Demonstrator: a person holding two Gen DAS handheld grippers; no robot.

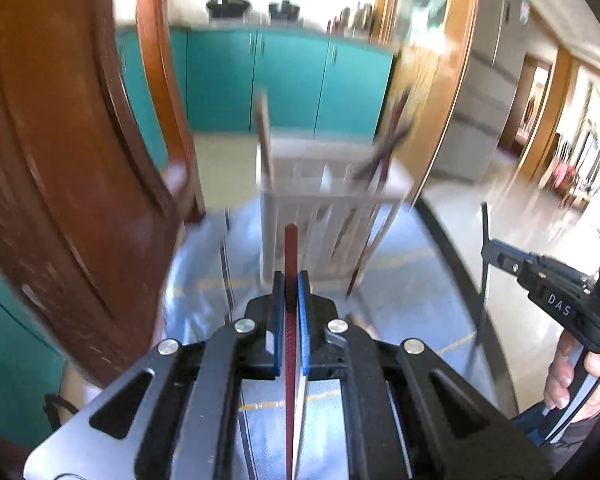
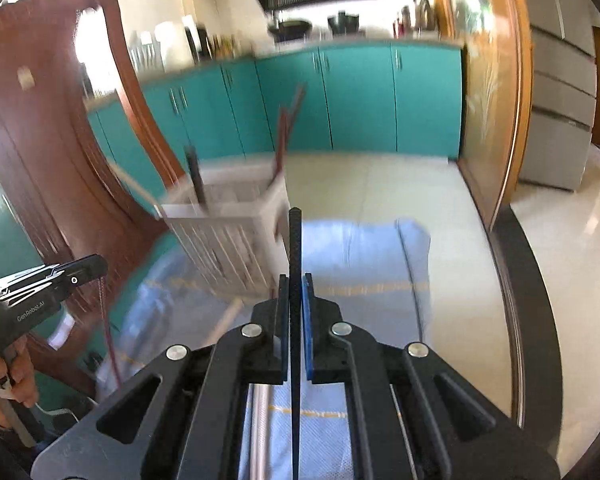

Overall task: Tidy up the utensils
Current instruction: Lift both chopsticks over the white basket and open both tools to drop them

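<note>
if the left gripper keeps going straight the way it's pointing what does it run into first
Most likely the white slatted utensil holder. The left gripper, shut on a red chopstick, points straight at its near wall, and the chopstick's tip would touch before the fingers. The picture is blurred, so the gap between them is unclear.

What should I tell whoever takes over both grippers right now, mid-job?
Left gripper: shut on a red chopstick, tip pointing toward the holder.
Right gripper: shut on a black chopstick, likewise aimed ahead.
White slatted holder stands on the blue table cover, beside the wooden chair.
Done: several chopsticks already stand in the holder; the view is blurred, so no count.
Left: drop both held chopsticks into the holder. A pale stick appears to lie on the cover near the holder and probably needs collecting.
</note>
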